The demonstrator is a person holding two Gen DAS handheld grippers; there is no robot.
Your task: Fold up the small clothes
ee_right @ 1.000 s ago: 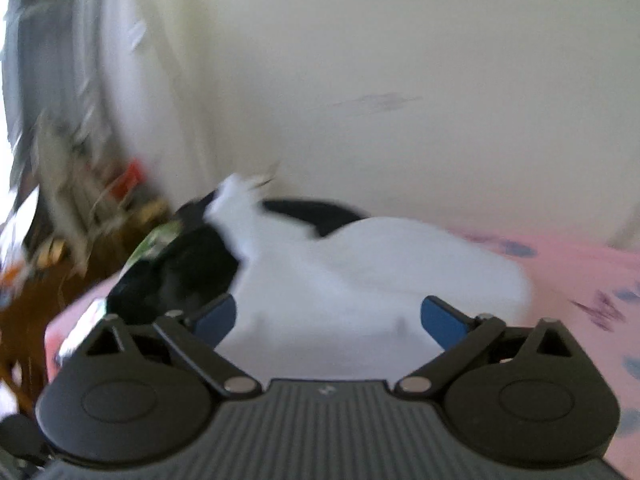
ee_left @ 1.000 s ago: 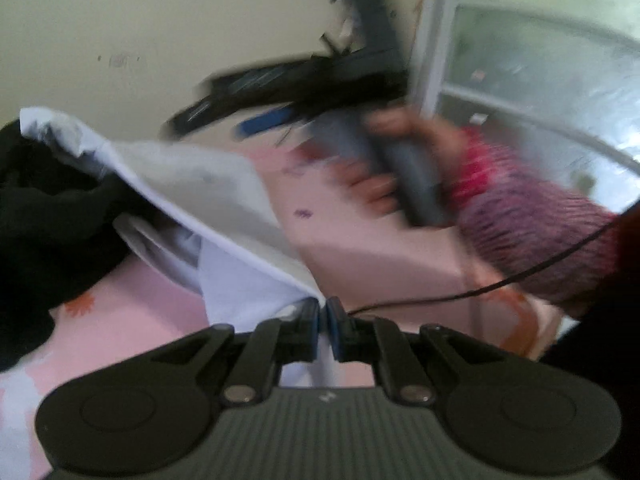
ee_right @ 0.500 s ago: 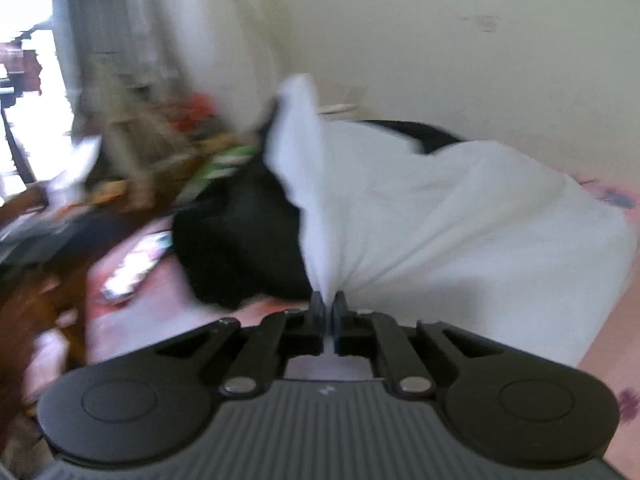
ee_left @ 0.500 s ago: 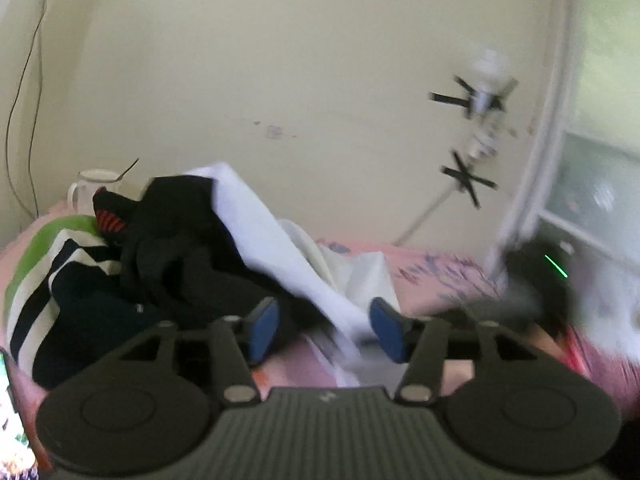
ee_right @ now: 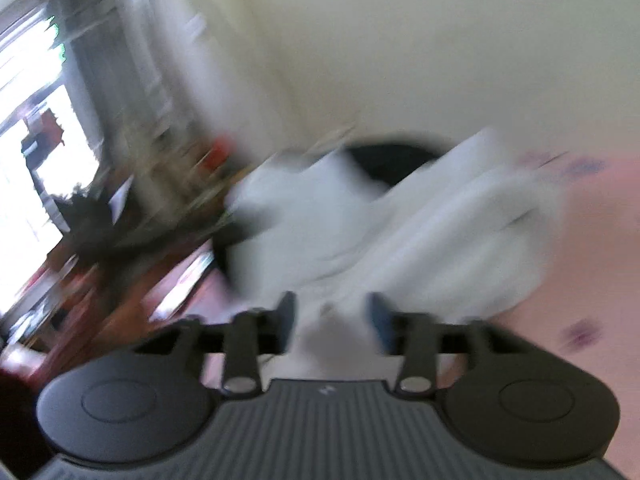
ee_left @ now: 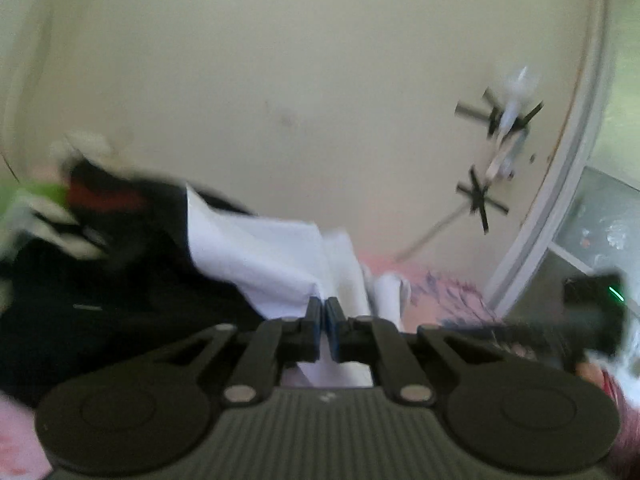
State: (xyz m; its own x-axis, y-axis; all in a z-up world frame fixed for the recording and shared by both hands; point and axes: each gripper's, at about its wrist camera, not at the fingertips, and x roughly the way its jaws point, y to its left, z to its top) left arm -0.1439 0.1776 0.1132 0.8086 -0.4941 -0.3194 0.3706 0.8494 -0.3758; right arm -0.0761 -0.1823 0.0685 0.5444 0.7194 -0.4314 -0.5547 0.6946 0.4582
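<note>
A white garment (ee_left: pixel 264 264) lies crumpled on the pink sheet (ee_left: pixel 440 284), draped against a pile of dark clothes (ee_left: pixel 100 280). My left gripper (ee_left: pixel 323 312) is shut on an edge of the white garment. In the blurred right wrist view, my right gripper (ee_right: pixel 331 316) is open, with the white garment (ee_right: pixel 420 236) bunched just beyond and between its fingers. The right gripper also shows at the right edge of the left wrist view (ee_left: pixel 592 320).
A black and green striped garment (ee_left: pixel 36 204) lies at the pile's left. A cream wall (ee_left: pixel 300 80) stands close behind the bed, with taped items (ee_left: pixel 500 152) and a window frame (ee_left: pixel 560 208) at right. Cluttered furniture (ee_right: pixel 120 240) lies left of the bed.
My left gripper opened, then shut again on the white garment's edge. My right gripper shut on the garment, then opened and let it go. Both views swung quickly.
</note>
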